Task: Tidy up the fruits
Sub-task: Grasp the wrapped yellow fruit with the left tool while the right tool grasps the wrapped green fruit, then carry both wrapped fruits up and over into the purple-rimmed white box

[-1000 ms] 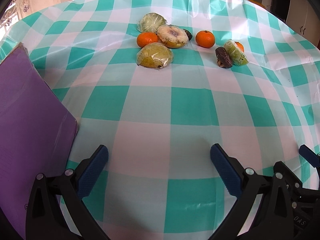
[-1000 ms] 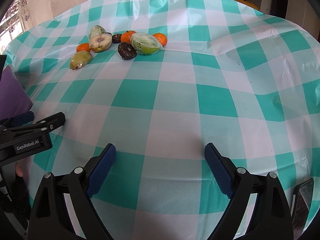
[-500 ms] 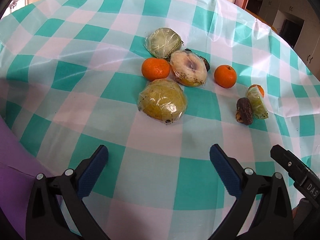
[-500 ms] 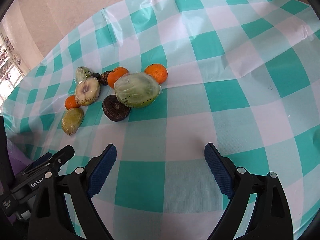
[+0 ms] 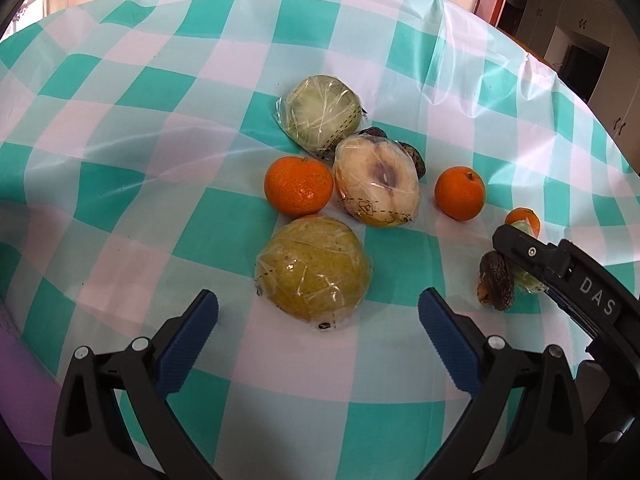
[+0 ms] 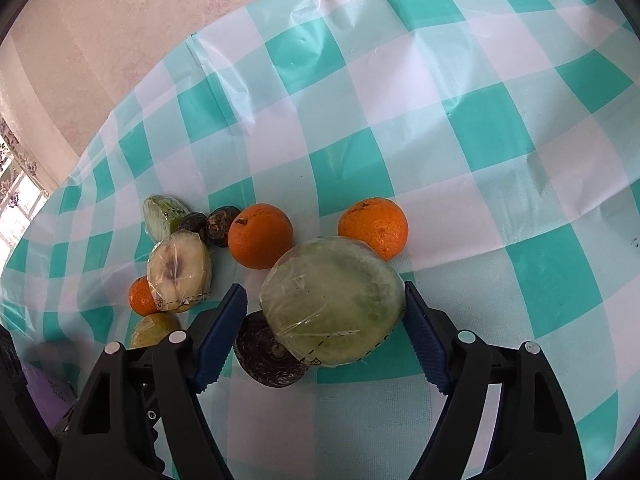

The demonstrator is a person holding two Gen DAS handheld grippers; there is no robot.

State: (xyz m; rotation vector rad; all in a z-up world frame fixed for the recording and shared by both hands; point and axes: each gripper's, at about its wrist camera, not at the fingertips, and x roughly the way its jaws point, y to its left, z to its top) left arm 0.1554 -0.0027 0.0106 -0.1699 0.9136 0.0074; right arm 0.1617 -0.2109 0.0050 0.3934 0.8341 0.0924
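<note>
Your fruits lie loose in one cluster on the checked tablecloth (image 5: 132, 184), several of them sealed in clear plastic wrap; a purple sheet (image 5: 16, 400) shows at the near left edge. In the left wrist view, a wrapped yellow-green fruit (image 5: 314, 272) lies just ahead of your left gripper (image 5: 318, 320), whose jaws stand wide apart and hold nothing. Behind it sit a tangerine (image 5: 299, 187), a wrapped cut fruit with a purple centre (image 5: 376, 180), a wrapped pale green half (image 5: 320, 116) and a second tangerine (image 5: 460, 193). In the right wrist view, your right gripper (image 6: 326, 324) is spread wide around a wrapped green fruit (image 6: 332, 304); its right pad (image 6: 420, 336) lies against the wrap, the left pad (image 6: 220, 332) just apart from it. A dark brown fruit (image 6: 268, 354) lies between the pads, tucked under the green one, and a third tangerine (image 6: 373, 227) touches it behind
</note>
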